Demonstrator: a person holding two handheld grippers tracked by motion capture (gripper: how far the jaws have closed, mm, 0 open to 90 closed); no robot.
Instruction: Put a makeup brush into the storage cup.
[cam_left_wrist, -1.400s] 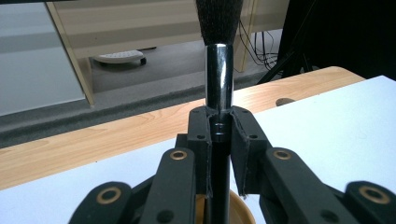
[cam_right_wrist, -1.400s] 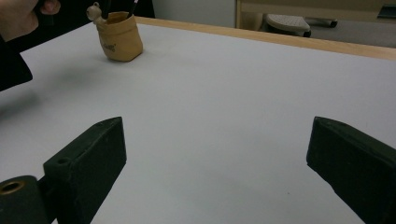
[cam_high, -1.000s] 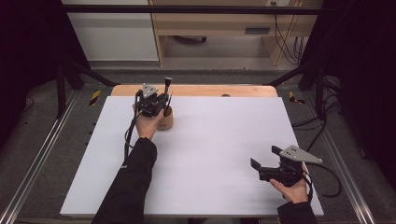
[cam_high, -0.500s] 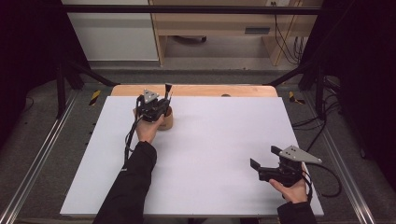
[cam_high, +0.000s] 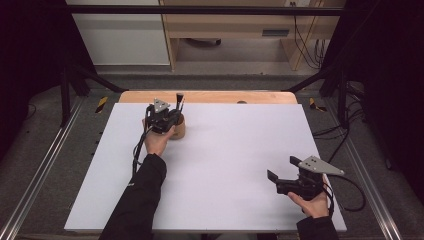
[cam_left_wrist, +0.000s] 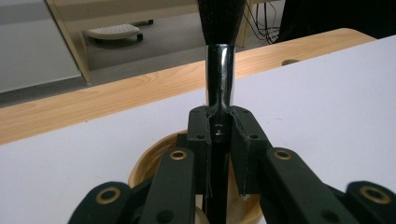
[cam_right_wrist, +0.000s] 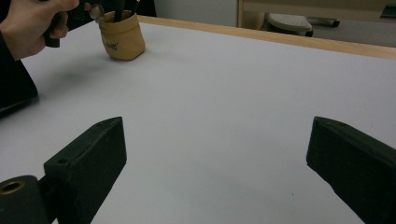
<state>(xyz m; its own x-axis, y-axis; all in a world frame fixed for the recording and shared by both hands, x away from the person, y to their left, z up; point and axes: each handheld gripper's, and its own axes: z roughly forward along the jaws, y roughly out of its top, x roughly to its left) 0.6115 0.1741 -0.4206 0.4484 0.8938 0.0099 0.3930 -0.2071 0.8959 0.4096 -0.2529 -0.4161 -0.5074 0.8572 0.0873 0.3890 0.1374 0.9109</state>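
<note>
A makeup brush (cam_high: 178, 100) with black bristles, a chrome ferrule (cam_left_wrist: 218, 77) and a black handle stands upright in my left gripper (cam_high: 171, 119), which is shut on the handle just below the ferrule. The brush's lower end reaches into a tan round holder (cam_high: 179, 130), at the back left of the white mat. In the left gripper view the holder's rim (cam_left_wrist: 144, 163) lies right under the jaws of the left gripper (cam_left_wrist: 218, 135). The holder (cam_right_wrist: 122, 37) also holds other dark handles. My right gripper (cam_high: 274, 181) rests open near the front right, nothing between its jaws (cam_right_wrist: 215, 154).
A white mat (cam_high: 225, 165) covers most of a wooden table, whose bare strip (cam_high: 210, 96) shows along the far edge. Metal rails run down both sides, and cables lie on the floor at the right. A pale cabinet stands beyond the table.
My left hand has sunk slightly, bringing the brush lower into the holder. The right gripper has kept still.
</note>
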